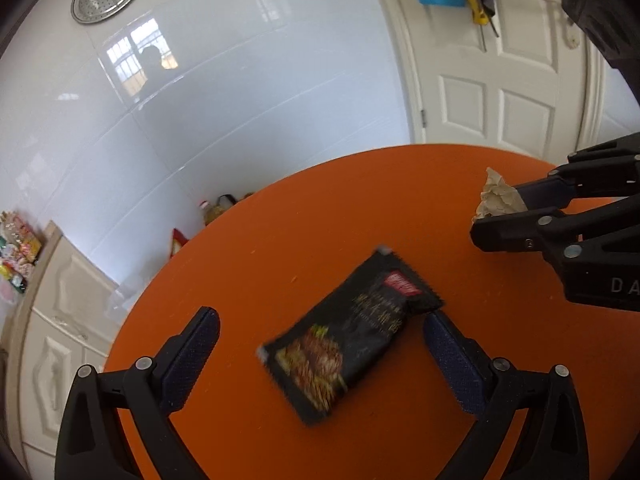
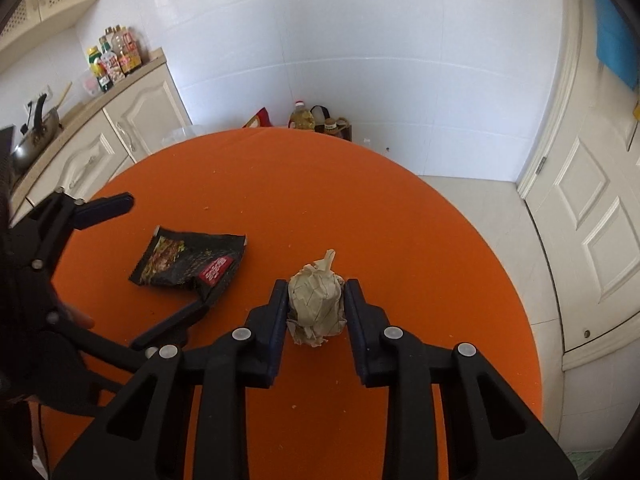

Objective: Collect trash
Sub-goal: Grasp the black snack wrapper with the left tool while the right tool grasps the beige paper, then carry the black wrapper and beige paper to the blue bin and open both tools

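A black snack wrapper (image 1: pixel 352 340) lies flat on the round orange table (image 1: pixel 340 208). My left gripper (image 1: pixel 320 344) is open with its fingers on either side of the wrapper, just above it. The wrapper also shows in the right wrist view (image 2: pixel 188 262), with the left gripper (image 2: pixel 164 256) around it. My right gripper (image 2: pixel 316 308) is shut on a crumpled ball of beige paper (image 2: pixel 318 302), at the table surface. In the left wrist view the right gripper (image 1: pixel 504 210) holds the paper ball (image 1: pixel 496 198) at the right.
The orange table (image 2: pixel 360 208) carries small crumbs. Cream cabinets (image 2: pixel 120 136) with bottles and a pan stand at the left. Bottles and a bag (image 2: pixel 316 120) sit on the floor behind the table. A white door (image 2: pixel 592 216) is at the right.
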